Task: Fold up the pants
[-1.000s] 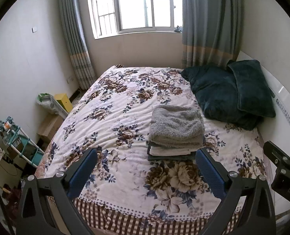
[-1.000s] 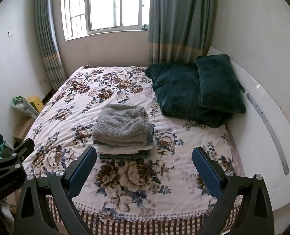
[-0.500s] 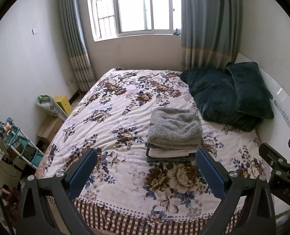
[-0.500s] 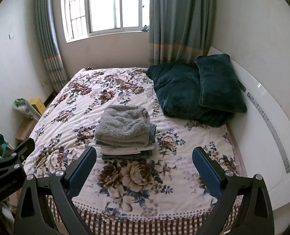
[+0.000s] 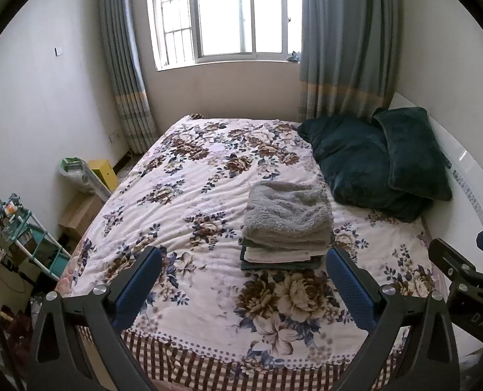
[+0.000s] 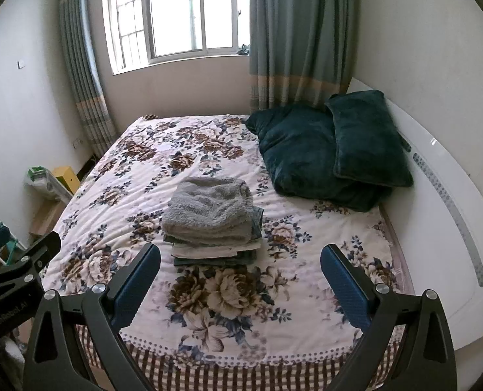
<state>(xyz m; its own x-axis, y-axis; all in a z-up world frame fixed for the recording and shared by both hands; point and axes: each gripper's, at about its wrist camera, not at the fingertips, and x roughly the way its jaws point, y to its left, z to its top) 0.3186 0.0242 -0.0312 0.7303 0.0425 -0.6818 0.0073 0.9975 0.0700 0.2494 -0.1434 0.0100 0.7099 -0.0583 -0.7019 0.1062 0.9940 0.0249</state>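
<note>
My left gripper [image 5: 241, 280] has its blue pads [image 5: 138, 285] spread wide, nothing between them. My right gripper [image 6: 239, 278] is the same: pads [image 6: 344, 288] far apart, empty. Both are held off the near edge of the bed [image 5: 208, 361], raised above it and touching no fabric, side by side; each shows at the edge of the other's view.

Ahead, near the middle of the floral bedspread [image 6: 137, 195], sits a neat stack of folded clothes [image 6: 213, 224]. Fluffy grey piece [image 5: 287, 215] on top, a pale layer and darker layers beneath, edges roughly squared. Which layer is the pants I cannot tell; the grey one seems likely. Nothing lies loose or unfolded on the bed.

Judgement: the folding looks done, and I hold wide and clear so as not to disturb the stack.

Two dark green pillows [image 6: 332, 150] lean at the white headboard [image 6: 443, 202], near the stack but apart from it. Curtained window [image 5: 228, 16] beyond.
</note>
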